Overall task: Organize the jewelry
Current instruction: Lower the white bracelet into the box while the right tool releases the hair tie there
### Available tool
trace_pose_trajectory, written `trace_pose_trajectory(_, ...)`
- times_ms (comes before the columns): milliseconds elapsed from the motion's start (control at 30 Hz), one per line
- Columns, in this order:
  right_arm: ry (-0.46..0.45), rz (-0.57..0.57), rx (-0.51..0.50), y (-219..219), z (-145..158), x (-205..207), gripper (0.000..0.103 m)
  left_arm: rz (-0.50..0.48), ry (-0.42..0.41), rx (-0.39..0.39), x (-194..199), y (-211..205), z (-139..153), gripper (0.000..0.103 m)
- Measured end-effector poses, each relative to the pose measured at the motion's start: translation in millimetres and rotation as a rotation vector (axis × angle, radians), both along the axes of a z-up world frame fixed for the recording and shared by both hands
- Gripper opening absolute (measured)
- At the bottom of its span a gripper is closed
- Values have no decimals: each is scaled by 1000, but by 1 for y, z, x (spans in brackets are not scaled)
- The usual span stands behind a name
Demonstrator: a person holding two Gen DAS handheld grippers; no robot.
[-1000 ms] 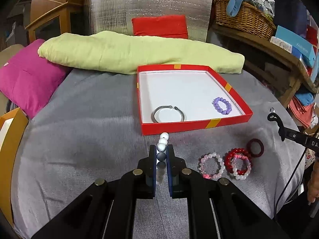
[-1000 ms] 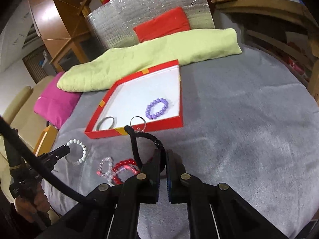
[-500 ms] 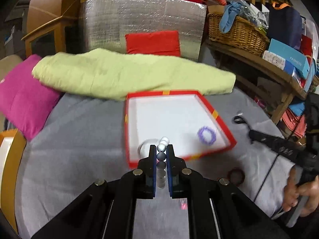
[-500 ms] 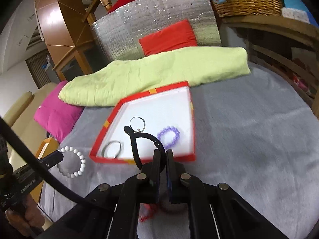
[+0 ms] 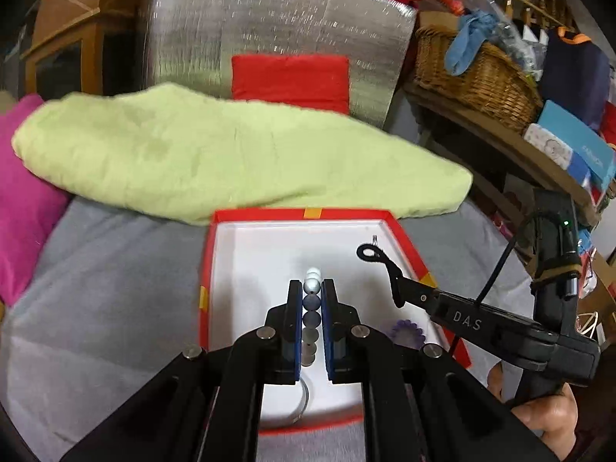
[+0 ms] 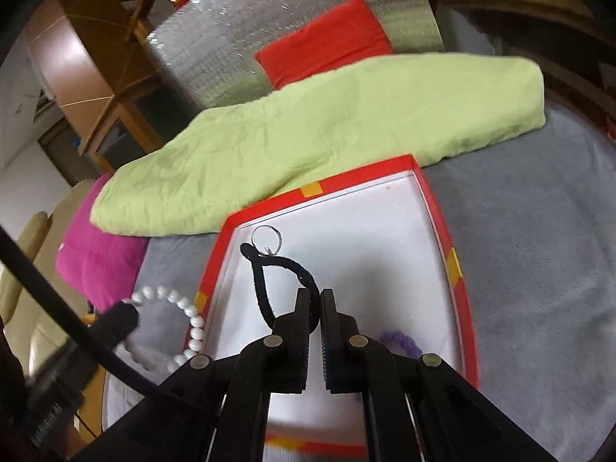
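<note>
Grey bed (image 5: 96, 288), red box (image 5: 210, 254), green blanket (image 5: 231, 154)

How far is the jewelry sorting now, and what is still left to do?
Done: a purple bead bracelet and a silver bangle lie in the red box. In hand: the left claw grips a white bead bracelet, the right claw a black cord with a ring, both over the box. Left: releasing both.
</note>
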State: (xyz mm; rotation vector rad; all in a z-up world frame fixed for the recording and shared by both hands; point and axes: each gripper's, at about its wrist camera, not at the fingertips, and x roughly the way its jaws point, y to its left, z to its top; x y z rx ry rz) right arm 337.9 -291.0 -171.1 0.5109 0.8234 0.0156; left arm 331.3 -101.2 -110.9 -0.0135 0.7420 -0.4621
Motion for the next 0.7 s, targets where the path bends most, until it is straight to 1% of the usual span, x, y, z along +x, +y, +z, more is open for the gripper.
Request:
trace_pose_trajectory(167, 76, -3, 47, 1, -26, 16, 6, -10, 58, 12, 16, -11, -23, 10)
trace_pose_trajectory(300, 87, -4, 25, 4, -31, 18, 6, -20, 118, 17, 24, -17, -43, 10)
trace_pose_trajectory(400, 103, -12, 27, 1, -37, 20, 7, -19, 141, 36, 26, -21, -53, 10)
trace_pose_trajectory(467, 118, -15, 31, -1, -41, 20, 9, -15, 150, 45, 26, -22, -56, 10)
trace_pose_trajectory(600, 132, -14, 57, -5, -43, 19, 9, -11, 149, 69, 26, -26, -59, 10)
trace_pose_trajectory(700, 133, -21, 65, -10, -40, 16, 9, -3, 164, 95, 26, -28, -62, 10)
